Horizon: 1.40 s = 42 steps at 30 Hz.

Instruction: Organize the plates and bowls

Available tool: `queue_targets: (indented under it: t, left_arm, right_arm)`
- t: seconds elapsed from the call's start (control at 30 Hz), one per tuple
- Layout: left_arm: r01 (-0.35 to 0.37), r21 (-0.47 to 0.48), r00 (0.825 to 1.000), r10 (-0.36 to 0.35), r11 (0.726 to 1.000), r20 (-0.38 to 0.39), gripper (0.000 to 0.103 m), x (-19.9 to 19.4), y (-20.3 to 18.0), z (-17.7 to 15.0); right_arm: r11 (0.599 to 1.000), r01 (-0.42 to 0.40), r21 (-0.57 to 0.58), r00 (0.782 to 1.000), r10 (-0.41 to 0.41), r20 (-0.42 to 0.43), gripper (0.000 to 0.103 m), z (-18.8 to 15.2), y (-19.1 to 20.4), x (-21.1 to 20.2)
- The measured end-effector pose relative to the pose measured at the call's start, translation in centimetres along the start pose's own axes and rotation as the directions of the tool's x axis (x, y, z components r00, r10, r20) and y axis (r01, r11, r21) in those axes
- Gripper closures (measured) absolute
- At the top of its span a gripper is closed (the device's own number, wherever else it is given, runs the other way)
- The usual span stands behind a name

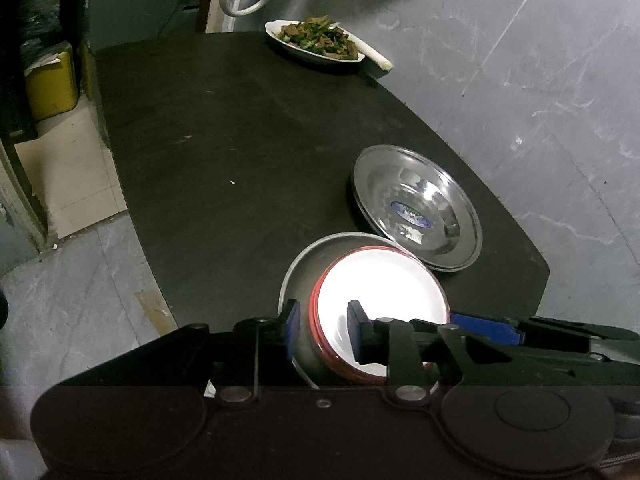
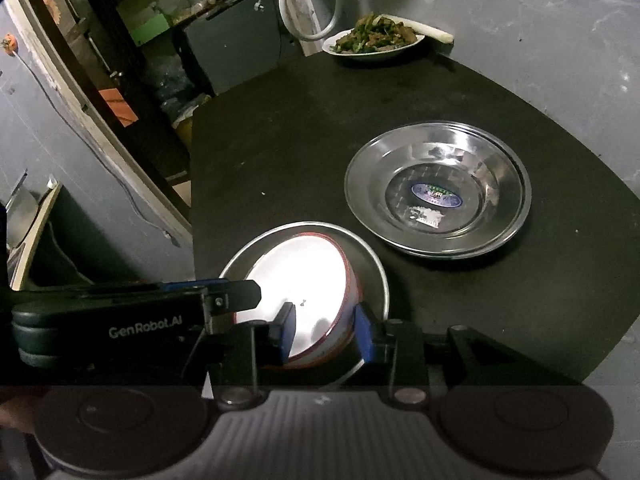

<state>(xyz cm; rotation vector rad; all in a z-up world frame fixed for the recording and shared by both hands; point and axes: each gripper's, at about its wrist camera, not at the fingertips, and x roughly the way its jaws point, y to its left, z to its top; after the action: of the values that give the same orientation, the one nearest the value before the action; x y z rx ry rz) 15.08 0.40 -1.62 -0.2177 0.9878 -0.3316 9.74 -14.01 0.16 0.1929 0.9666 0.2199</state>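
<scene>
A white bowl with a red outside [image 1: 384, 284] [image 2: 296, 276] stands in a steel plate [image 1: 304, 264] [image 2: 372, 268] at the near edge of the black table; its rim shows layered red edges, as of nested bowls. My left gripper [image 1: 324, 330] straddles the bowl's left rim, one pad outside and one inside, open, with gaps at the wall. On the opposite rim my right gripper [image 2: 325, 332] straddles it the same way, also open. Each gripper's blue-padded fingers [image 1: 484, 326] [image 2: 236, 294] show in the other's view.
Stacked empty steel plates [image 1: 416, 204] [image 2: 436, 188] with a blue sticker lie just beyond the bowl. At the far table corner is a white dish of cooked greens [image 1: 316, 40] [image 2: 372, 40] beside a pale stalk [image 1: 376, 58]. The black tabletop [image 1: 220, 140] ends close on the right. A yellow box [image 1: 52, 80] sits on the floor.
</scene>
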Motion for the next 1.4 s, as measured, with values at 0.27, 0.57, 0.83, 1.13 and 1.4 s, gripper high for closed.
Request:
queue_targets:
  t: [0.27,0.57,0.83,1.13,1.4]
  left_arm:
    - [0.01,-0.033,0.997,-0.007,0.999,0.072,0.048,-2.1,0.7,-0.6]
    - [-0.022,-0.087,0.986,0.036,0.996,0.164,0.003,-5.0,2.2,-1.3]
    - [-0.092,-0.123,0.983,0.11,0.988,0.144,0.001,-5.0,3.9,-2.5]
    - [-0.129,-0.148,0.988,0.14,0.98,0.063,0.001,-3.4,4.4,-3.5]
    - [-0.156,-0.173,0.987,0.159,0.972,0.004,0.001,-1.9,4.5,-3.4]
  right_arm:
    - [1.0,0.002,0.021,0.999,-0.003,0.046,0.049,-0.7,-0.4,-1.3]
    - [0.999,0.014,0.038,0.99,-0.019,0.136,0.005,-1.9,-1.1,-4.3]
    - [0.997,0.047,0.062,0.99,-0.055,0.133,0.0,-2.0,-1.8,-4.5]
    - [0.971,0.124,0.205,0.992,-0.118,-0.045,0.0,-2.8,-6.0,-2.5]
    - [0.969,0.152,0.196,0.988,-0.145,-0.052,0.0,-2.5,-7.6,-2.5]
